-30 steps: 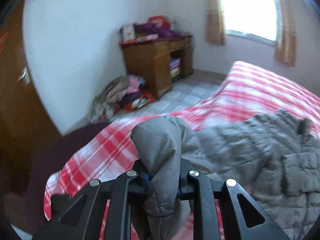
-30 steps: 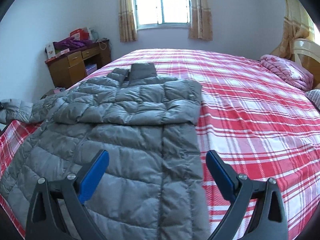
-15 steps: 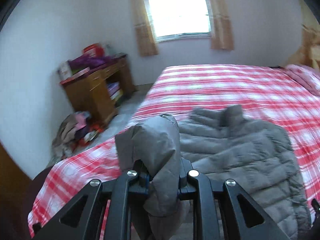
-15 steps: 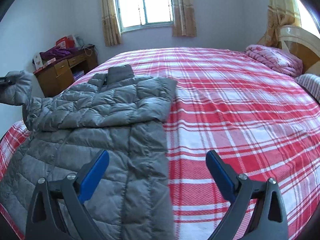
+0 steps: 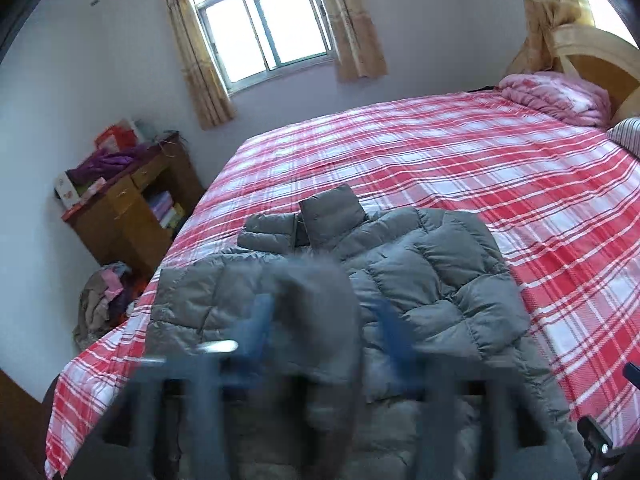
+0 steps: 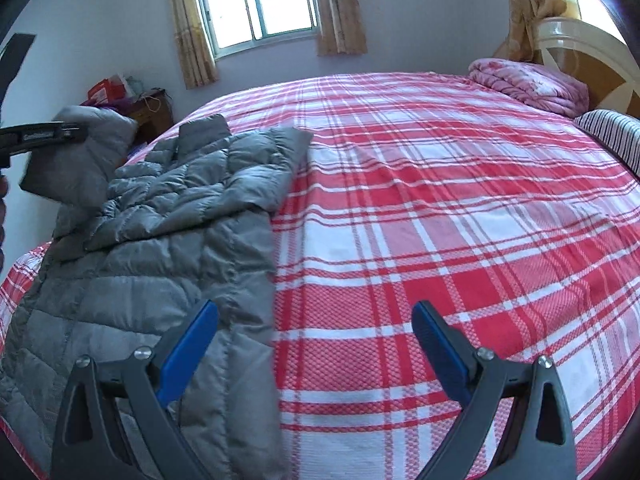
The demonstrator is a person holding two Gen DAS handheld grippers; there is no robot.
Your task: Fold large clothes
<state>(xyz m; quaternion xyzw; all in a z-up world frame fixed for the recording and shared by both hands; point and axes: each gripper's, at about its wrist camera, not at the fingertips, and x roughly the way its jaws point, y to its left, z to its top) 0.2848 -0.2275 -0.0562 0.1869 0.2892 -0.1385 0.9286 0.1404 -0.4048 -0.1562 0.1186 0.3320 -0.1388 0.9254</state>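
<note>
Left gripper [image 5: 320, 332] shows blurred in its own view, jaws opening with the grey sleeve [image 5: 320, 320] loose between the blue pads – a release, I judge, laying the sleeve across the puffer jacket [image 5: 420, 280] just ahead on the plaid bed [image 5: 480, 168]. Seen from the right wrist, the right gripper [image 6: 316, 344] hangs spread and empty, the jacket's edge beside its left finger – next likely calls for gripping the hem to fold it.

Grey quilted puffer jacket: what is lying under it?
The grey quilted puffer jacket lies on the red-and-white plaid bedspread, which shows around it. Whatever else lies beneath the jacket is covered.
</note>
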